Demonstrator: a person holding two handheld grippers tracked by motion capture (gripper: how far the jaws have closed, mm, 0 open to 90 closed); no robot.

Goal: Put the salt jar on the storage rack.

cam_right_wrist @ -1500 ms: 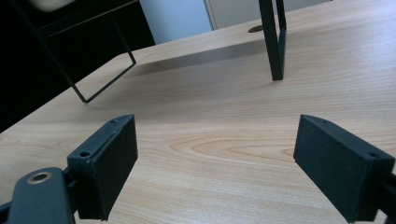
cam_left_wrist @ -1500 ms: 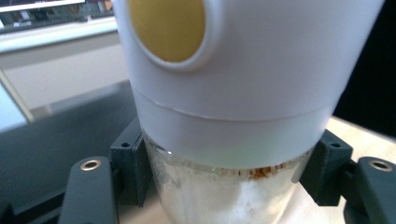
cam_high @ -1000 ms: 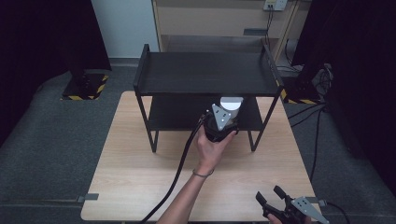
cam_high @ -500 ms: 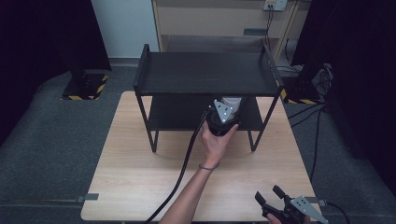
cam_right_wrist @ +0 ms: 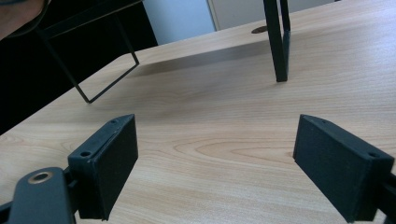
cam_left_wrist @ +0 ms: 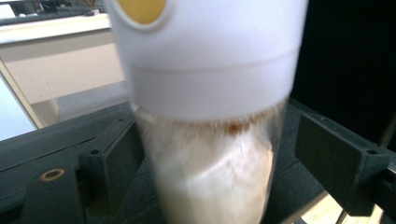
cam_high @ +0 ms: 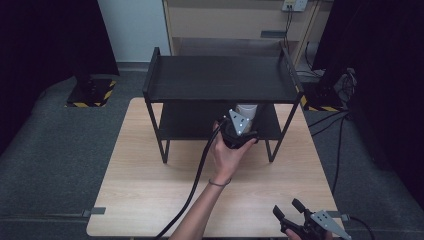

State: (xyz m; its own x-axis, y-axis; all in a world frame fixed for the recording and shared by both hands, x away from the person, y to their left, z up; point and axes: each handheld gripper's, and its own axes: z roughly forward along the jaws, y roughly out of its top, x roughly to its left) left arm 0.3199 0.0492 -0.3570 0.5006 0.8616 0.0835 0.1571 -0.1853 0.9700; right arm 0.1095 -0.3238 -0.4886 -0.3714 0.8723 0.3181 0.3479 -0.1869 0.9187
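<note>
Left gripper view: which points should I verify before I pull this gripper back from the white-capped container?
1. White-capped container stands on the lower shelf: ok.
2. Left gripper has let go: its jaws have just been opening with the container between them, and one jaw is plainly apart: ok.
3. Other jaw free of the container: cannot tell, it is very close.
4. Room under the top shelf to withdraw: cannot tell.
5. Right gripper is open at the table near edge, out of the way: ok.
</note>
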